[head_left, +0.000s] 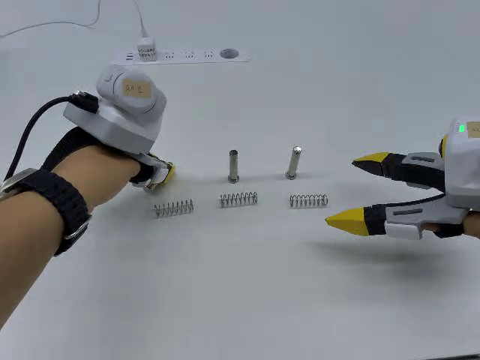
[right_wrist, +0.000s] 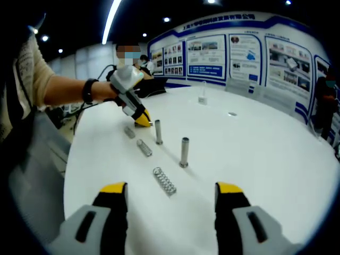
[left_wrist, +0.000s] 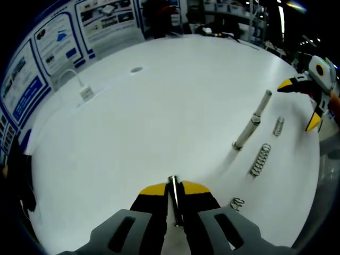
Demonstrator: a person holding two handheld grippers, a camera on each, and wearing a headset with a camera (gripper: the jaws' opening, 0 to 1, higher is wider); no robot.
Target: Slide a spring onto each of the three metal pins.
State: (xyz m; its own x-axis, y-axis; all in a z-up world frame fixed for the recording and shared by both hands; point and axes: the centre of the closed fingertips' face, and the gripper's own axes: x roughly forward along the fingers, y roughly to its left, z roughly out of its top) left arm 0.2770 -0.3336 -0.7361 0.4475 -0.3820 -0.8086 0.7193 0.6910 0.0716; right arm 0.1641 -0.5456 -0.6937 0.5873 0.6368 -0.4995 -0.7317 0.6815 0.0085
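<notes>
Two metal pins [head_left: 233, 165] [head_left: 294, 162] stand upright on the white table. Three springs [head_left: 173, 208] [head_left: 238, 199] [head_left: 308, 200] lie in a row just in front of them. My left gripper [head_left: 165, 174] is down at the table, left of the pins, and is shut on a third metal pin [left_wrist: 173, 197] held between its yellow tips. My right gripper [head_left: 352, 191] hovers open to the right of the row, with nothing between its jaws. From the right gripper [right_wrist: 171, 190], the nearest spring [right_wrist: 164, 180] lies straight ahead, with a pin [right_wrist: 184, 152] just beyond it.
A white power strip [head_left: 180, 55] with a plug and cable lies at the far side of the table. The white table [head_left: 247, 300] is bare towards me. Poster boards and a person stand beyond the table in the right gripper view.
</notes>
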